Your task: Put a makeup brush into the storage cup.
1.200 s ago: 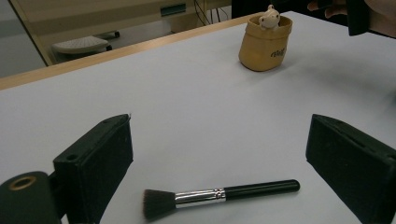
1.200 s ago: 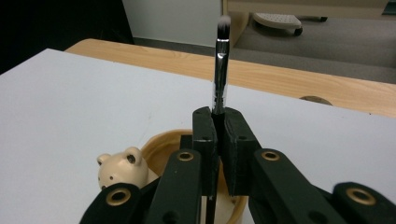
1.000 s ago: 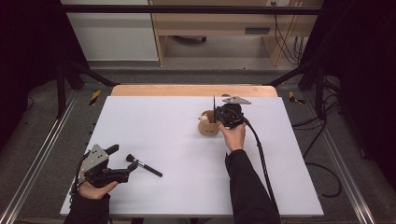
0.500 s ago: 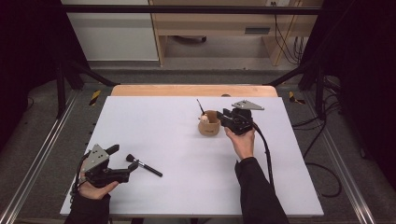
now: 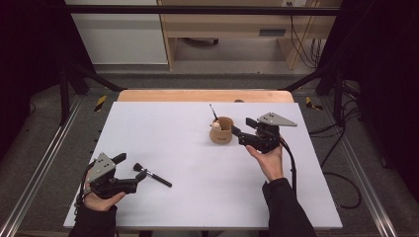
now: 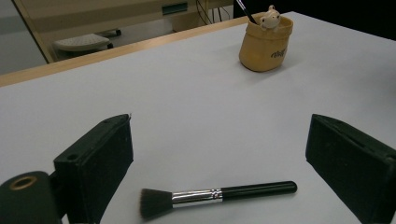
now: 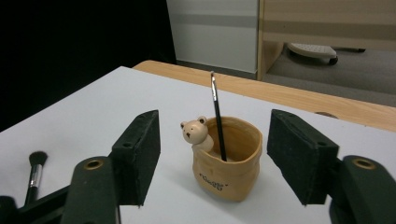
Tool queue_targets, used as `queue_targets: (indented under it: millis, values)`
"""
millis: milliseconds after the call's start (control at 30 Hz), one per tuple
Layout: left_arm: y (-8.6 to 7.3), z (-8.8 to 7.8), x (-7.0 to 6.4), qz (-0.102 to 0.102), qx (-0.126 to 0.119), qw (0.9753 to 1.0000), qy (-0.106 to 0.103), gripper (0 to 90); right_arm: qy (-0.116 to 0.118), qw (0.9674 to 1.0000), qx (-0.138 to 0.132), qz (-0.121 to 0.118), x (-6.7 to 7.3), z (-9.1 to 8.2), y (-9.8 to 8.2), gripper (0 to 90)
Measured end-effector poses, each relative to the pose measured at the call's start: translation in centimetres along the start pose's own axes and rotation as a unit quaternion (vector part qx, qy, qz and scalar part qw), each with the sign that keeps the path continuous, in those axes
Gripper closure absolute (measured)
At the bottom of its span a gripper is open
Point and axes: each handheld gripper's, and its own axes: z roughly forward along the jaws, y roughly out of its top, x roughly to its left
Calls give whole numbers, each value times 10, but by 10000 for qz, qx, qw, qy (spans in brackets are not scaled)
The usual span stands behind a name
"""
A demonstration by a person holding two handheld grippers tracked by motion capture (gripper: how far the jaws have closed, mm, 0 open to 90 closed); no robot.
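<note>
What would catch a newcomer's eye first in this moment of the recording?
Probably the tan bear-figure pot right of the white table's middle, a thin black brush standing in it. The right gripper, jaws just opened and empty, sits beside it. At the near left, a black makeup brush lies flat between the open left gripper's jaws.

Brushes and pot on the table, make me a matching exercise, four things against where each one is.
Things:
1 thin brush
2 thick brush
3 bear
4 right gripper

Places:
A flat on the table between the left gripper's open jaws
B standing in the pot
C at the pot's rim
D open, beside the pot, gripping nothing

Pairs: 1-B, 2-A, 3-C, 4-D
</note>
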Motion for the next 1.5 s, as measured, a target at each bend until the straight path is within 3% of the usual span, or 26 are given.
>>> queue_targets:
  millis: [200,500,667,1500]
  values:
    - [0,1,-2,25,10,10000,-12,67,81,9999,-90,-6,0,-20,-7,242]
    - [0,1,-3,6,-6,10000,1,67,114,9998,-15,-147,2,-45,-23,139]
    - [0,1,-4,3,-3,10000,19,67,117,9998,-63,-119,-2,-59,-32,115]
    - [-3,2,-5,-110,4,9999,115,62,-41,9999,84,-84,-15,-90,-76,63]
